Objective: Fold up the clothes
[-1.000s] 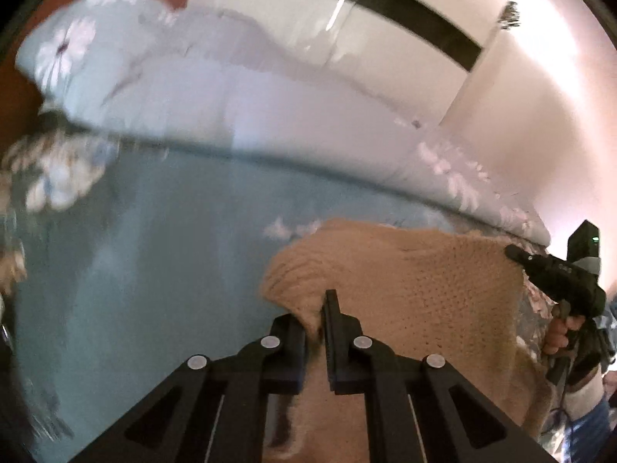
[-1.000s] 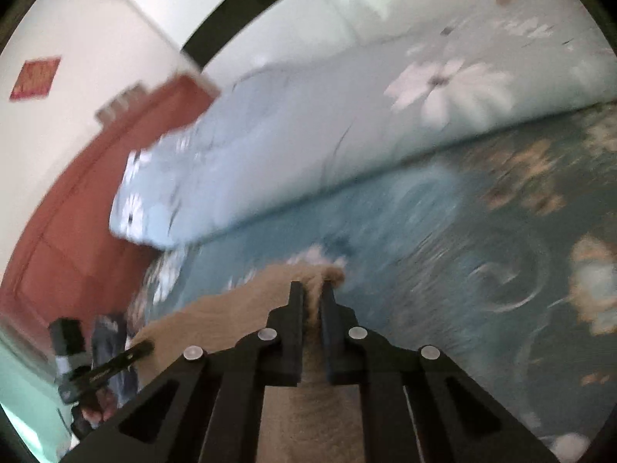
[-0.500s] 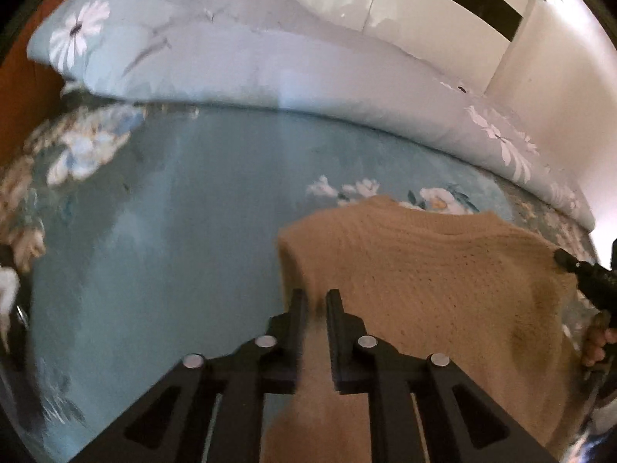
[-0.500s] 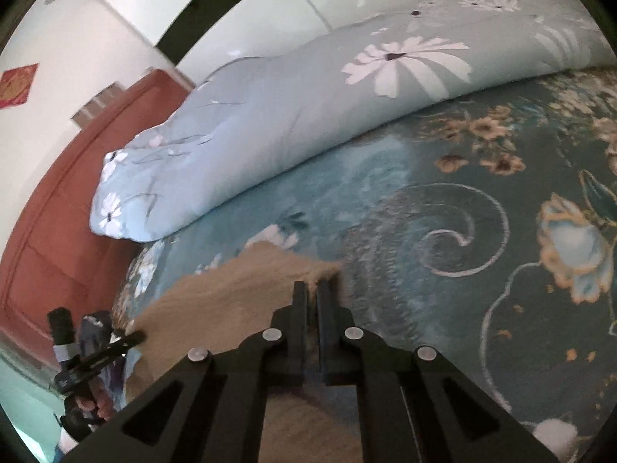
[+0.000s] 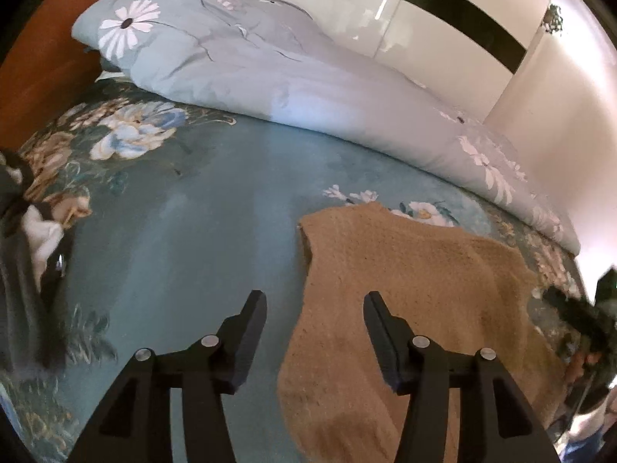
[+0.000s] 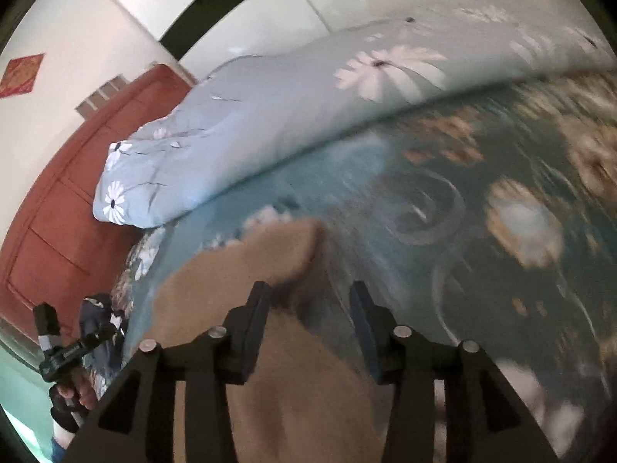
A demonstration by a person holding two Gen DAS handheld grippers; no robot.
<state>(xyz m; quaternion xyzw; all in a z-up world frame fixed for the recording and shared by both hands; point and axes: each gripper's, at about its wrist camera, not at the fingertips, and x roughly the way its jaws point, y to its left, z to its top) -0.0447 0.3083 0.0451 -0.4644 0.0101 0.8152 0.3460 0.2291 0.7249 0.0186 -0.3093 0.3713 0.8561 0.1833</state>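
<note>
Left gripper spread wide, tan sweater edge between fingers, on bedspread

Dim warm light, wardrobe glare, fisheye edges, right-wrist view motion-blurred.

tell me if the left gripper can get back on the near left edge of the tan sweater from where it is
Probably yes. The left gripper is open, its jaws straddling the left edge of the tan sweater, which lies flat on the floral bedsheet. Nothing lies between them.
</note>
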